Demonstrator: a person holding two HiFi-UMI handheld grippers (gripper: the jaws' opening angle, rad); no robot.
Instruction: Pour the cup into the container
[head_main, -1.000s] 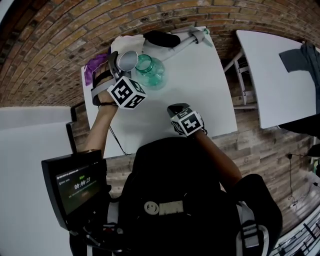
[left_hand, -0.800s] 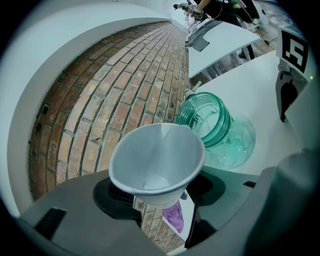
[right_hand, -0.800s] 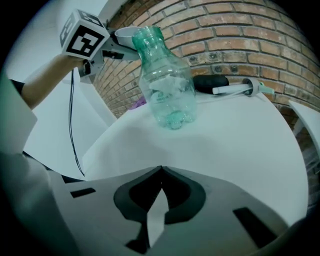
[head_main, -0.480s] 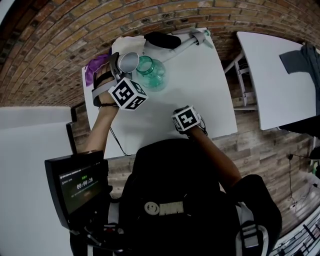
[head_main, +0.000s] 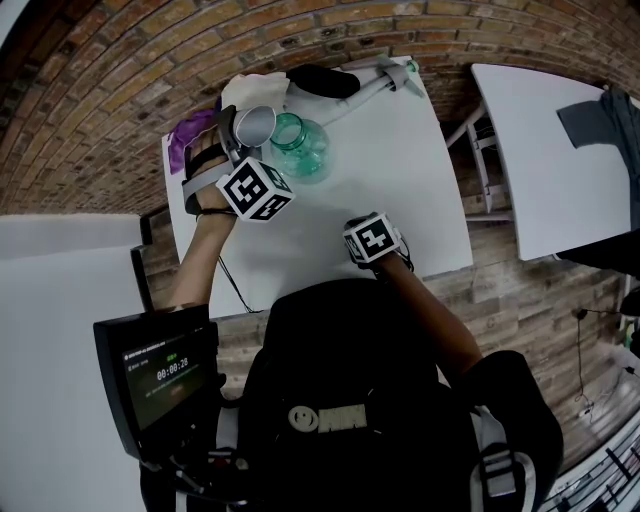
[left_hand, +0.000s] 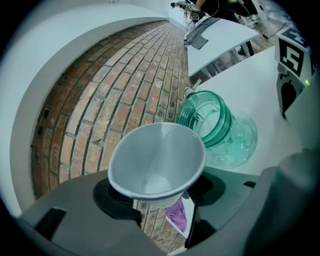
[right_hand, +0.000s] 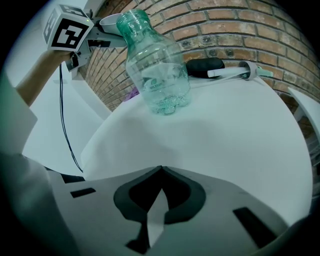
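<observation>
Your left gripper (head_main: 240, 132) sits in the upper left of the head view, its jaws clamped on a white cup (head_main: 255, 122). In the left gripper view the jaws press on the cup (left_hand: 157, 162) low on its wall from either side, and the cup is tipped so that its open mouth faces the camera; the inside shows white down to the bottom. The green jar (head_main: 300, 145) stands upright on the white table (head_main: 400, 170), just right of the cup in the head view. In the right gripper view the cup's rim lies close beside the jar's (right_hand: 157, 70) mouth, at its left; whether they touch cannot be told.

Your right gripper (head_main: 362, 225) rests low in the middle of the head view, near the table's near edge and well apart from the jar. Its jaws are closed tip to tip on nothing (right_hand: 160, 172).

A purple cloth (head_main: 190, 128) lies at the table's left edge, left of the cup.
</observation>
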